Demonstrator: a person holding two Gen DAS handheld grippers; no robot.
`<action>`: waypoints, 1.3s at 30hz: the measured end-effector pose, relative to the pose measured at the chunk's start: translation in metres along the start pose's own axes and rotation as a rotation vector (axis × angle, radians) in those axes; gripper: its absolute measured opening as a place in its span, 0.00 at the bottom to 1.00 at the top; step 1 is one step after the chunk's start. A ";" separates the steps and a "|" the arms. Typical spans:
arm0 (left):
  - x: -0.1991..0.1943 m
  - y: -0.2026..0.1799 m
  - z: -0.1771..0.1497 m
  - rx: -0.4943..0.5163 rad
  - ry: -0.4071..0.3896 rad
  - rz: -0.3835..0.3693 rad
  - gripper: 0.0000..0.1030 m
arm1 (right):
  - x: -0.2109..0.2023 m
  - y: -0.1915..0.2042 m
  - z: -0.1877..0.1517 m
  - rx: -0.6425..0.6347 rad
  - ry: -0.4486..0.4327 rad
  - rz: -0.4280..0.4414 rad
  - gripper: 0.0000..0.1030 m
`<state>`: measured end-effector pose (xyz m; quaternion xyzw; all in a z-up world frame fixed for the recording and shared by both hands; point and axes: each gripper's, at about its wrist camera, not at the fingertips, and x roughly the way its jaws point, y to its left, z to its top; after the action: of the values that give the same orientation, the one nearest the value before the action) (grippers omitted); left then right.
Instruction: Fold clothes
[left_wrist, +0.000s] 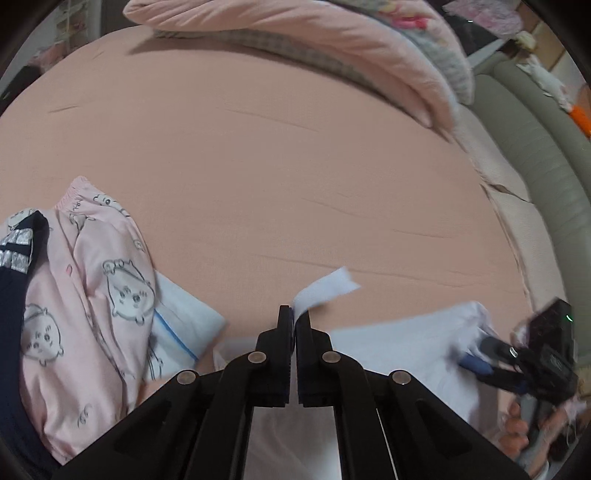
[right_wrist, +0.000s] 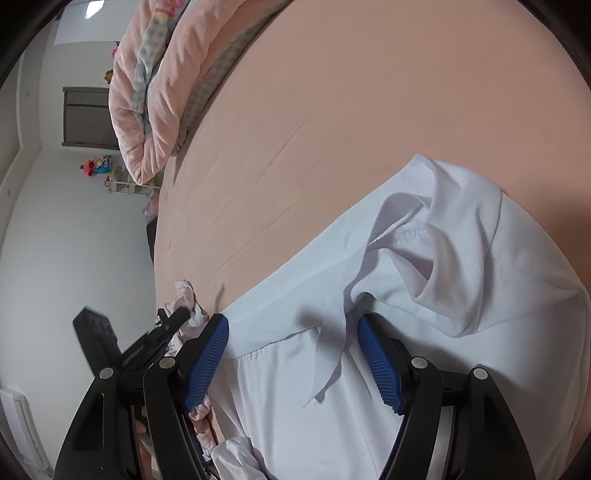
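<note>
The white garment (right_wrist: 424, 295) lies on the pink bed sheet (left_wrist: 258, 166), filling the lower right of the right wrist view and the bottom of the left wrist view. The left gripper (left_wrist: 294, 317), at the bottom centre of its frame, has its jaws pressed together on a thin white strip (left_wrist: 325, 288) of this garment – the free end sticks up above the tips. The right gripper (right_wrist: 293, 354) stands wide open at the bottom of its frame, with nothing held; its blue pads (right_wrist: 207, 362) sit on either side of a rumpled fold and a loose ribbon-like end. In my judgement the risk is in the narrow hold: if the left gripper pulls, the strip can slip out, or only the strip rises and the cloth bunches. The right gripper can close on several layers at once, so the fold becomes crooked. At the lower left of the left view the pink printed clothes (left_wrist: 92, 288) lie near – the garment can drag onto them.
</note>
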<state>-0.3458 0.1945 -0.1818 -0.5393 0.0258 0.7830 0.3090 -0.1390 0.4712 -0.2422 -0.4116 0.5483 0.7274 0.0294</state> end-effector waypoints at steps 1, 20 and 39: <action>-0.005 -0.003 -0.006 0.013 0.004 -0.017 0.01 | 0.000 0.000 0.000 0.002 -0.004 0.002 0.70; -0.014 -0.031 -0.063 0.055 0.088 -0.057 0.01 | 0.003 -0.004 -0.005 -0.096 -0.037 -0.198 0.00; -0.006 -0.016 -0.074 0.040 0.128 -0.018 0.01 | -0.029 -0.010 -0.010 -0.127 -0.039 -0.215 0.00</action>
<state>-0.2751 0.1772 -0.2026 -0.5823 0.0563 0.7432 0.3246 -0.1091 0.4789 -0.2323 -0.4549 0.4532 0.7611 0.0917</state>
